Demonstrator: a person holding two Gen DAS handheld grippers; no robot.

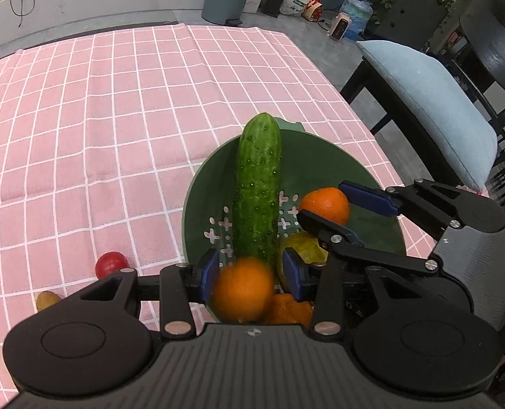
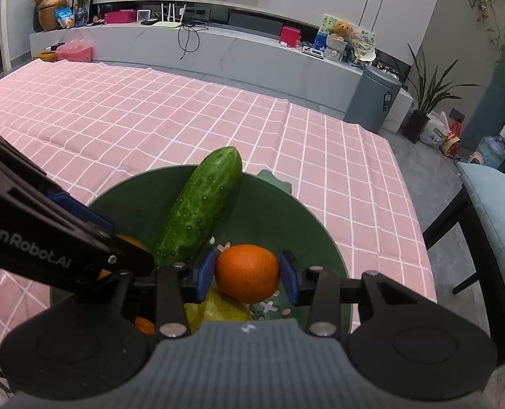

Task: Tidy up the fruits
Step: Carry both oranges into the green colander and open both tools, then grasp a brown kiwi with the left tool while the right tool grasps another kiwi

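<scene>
A green colander bowl (image 1: 320, 167) (image 2: 286, 211) stands on the pink checked tablecloth. It holds a cucumber (image 1: 259, 187) (image 2: 197, 204), a yellow fruit (image 1: 303, 243) (image 2: 218, 308) and another orange piece (image 1: 291, 310). My left gripper (image 1: 250, 274) has an orange (image 1: 243, 289) between its pads over the bowl's near side; the orange is blurred, and contact does not show. My right gripper (image 2: 247, 272) (image 1: 324, 204) is shut on a second orange (image 2: 247, 272) (image 1: 325, 204) above the bowl.
A red tomato (image 1: 110, 263) and a brownish fruit (image 1: 47, 300) lie on the cloth left of the bowl. A chair with a blue cushion (image 1: 429, 102) stands at the table's right edge. A grey bin (image 2: 373, 97) stands beyond the far edge.
</scene>
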